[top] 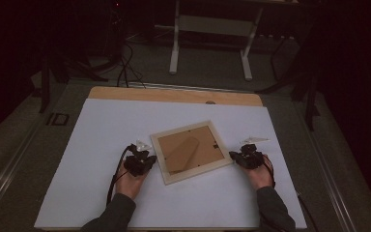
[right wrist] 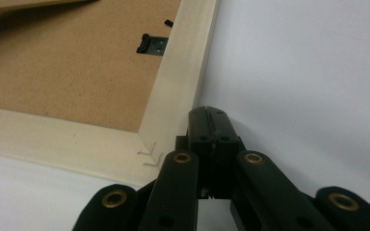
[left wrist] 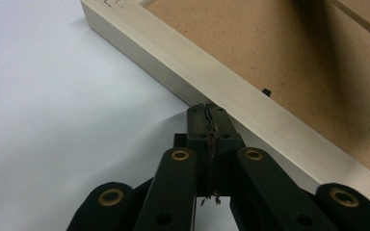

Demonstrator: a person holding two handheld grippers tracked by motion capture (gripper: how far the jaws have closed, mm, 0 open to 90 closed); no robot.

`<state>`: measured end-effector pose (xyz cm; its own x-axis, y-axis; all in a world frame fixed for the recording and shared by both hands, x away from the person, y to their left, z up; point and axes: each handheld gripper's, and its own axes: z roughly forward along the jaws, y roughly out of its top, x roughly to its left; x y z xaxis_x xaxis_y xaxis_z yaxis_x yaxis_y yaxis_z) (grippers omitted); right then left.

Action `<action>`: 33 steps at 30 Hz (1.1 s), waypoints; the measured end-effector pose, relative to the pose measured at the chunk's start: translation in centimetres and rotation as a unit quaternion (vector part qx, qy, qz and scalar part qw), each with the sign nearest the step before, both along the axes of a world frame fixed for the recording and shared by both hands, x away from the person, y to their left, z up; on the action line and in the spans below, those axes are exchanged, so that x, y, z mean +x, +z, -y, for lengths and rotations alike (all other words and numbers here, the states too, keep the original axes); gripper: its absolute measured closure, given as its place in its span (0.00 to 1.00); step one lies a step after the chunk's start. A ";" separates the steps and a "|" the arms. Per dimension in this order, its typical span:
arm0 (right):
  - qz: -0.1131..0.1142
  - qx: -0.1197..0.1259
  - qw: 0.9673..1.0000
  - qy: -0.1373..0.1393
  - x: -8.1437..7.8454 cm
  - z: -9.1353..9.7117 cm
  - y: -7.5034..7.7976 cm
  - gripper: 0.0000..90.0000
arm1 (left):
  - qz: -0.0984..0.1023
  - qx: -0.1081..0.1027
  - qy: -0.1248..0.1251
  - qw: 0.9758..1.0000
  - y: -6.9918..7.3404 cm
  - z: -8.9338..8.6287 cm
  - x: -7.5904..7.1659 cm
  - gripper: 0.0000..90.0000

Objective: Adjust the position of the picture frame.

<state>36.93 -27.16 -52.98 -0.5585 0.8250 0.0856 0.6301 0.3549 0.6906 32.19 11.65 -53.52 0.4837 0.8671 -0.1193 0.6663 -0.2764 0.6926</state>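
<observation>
A pale wooden picture frame lies face down on the white table top, its brown backing board and stand leg showing. My left gripper is shut with nothing in it, its tips right at the frame's left side rail. My right gripper is shut and holds nothing either, its tips at the frame's near right corner. In the right gripper view a black metal hanger clip sits on the backing near the rail.
The white sheet covers a wooden table whose bare far edge shows. Beyond it stand a white desk frame and cables on a dark floor. Bare white surface lies left of the picture frame.
</observation>
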 end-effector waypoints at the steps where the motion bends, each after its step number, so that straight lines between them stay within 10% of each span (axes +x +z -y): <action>1: 0.001 -0.001 1.000 0.002 -0.1 0.0 0.0 1.00 | -0.004 0.000 -0.003 1.000 0.1 0.0 -0.1 1.00; 17: -0.002 -0.025 0.999 0.029 -1.8 -0.3 0.3 1.00 | 0.000 0.038 -0.032 0.999 0.4 0.5 -2.5 1.00; 33: -0.012 -0.023 0.999 0.040 -2.7 -0.3 0.4 1.00 | -0.011 0.014 -0.031 0.999 0.3 -0.2 -2.4 1.00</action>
<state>34.18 -26.84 -52.60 -0.6207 0.7815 0.0629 0.6150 0.4355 0.6574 29.84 11.87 -53.25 0.5333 0.8391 -0.1072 0.6630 -0.3359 0.6691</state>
